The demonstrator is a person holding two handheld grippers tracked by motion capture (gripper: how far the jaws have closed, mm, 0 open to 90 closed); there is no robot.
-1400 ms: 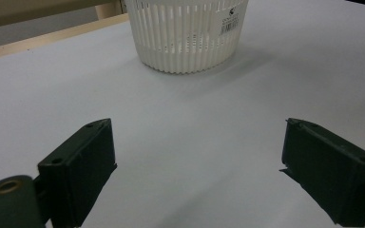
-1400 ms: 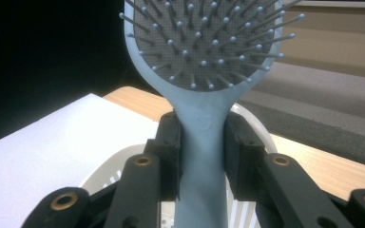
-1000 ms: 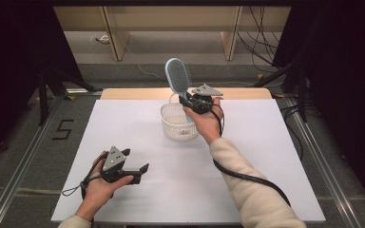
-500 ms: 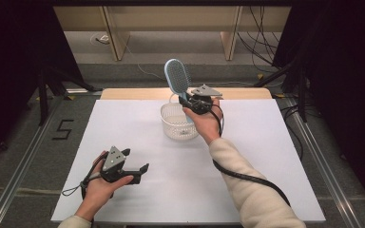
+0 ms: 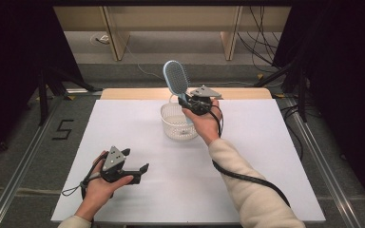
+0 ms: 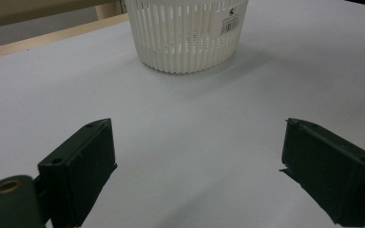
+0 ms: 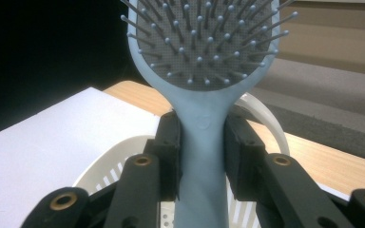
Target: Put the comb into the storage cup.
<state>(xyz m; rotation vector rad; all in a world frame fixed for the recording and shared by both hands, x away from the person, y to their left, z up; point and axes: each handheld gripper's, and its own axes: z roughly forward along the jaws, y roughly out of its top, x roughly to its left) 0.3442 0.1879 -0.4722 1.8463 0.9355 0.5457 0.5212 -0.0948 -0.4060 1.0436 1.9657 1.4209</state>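
A light blue hairbrush (image 5: 176, 78) (image 7: 204, 61) stands upright above a white slotted basket (image 5: 177, 122) (image 6: 185, 35) (image 7: 109, 166) at the back middle of the white table. My right gripper (image 5: 186, 100) (image 7: 202, 152) is shut on the brush's handle just below the bristle head, over the basket's far rim. The bristles face the right gripper's camera. My left gripper (image 5: 135, 161) (image 6: 197, 175) rests low near the table's front left, jaws wide apart with only bare table between them, pointing toward the basket.
The white table top (image 5: 266, 156) has a wooden strip (image 5: 138, 93) along its far edge. The basket carries a small label (image 6: 229, 24) on its wall and a white handle (image 7: 266, 114). Cables (image 5: 261, 42) and stands lie on the dark floor behind.
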